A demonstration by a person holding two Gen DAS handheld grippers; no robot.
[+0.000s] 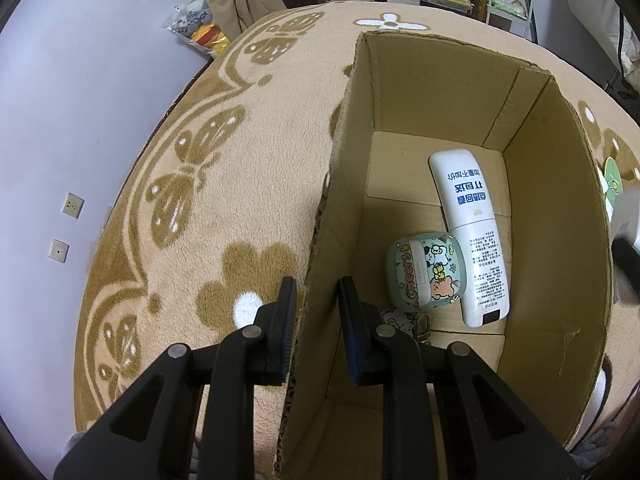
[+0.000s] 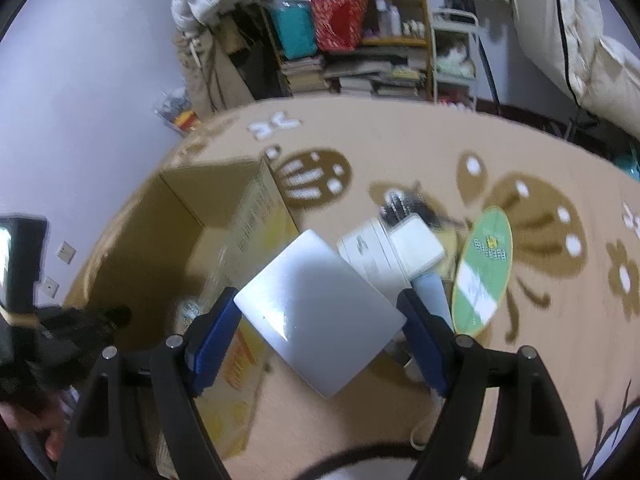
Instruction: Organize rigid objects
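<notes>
One cardboard box (image 1: 432, 92) holds two things: one white remote (image 1: 468, 236), its long axis running from 12 to 6 o'clock, and one cartoon-printed case (image 1: 426, 272) at its 8 o'clock. The left gripper (image 1: 316, 320) is clamped on the box's left wall. The right gripper (image 2: 320, 328) is clamped across one flat silver slab (image 2: 320, 320), a corner pointing to 11 o'clock, just beside the box.

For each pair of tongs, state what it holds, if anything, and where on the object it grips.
Left tongs: shut on the cardboard box, gripping its near side wall. Right tongs: hold the flat silver case by two opposite edges.
</notes>
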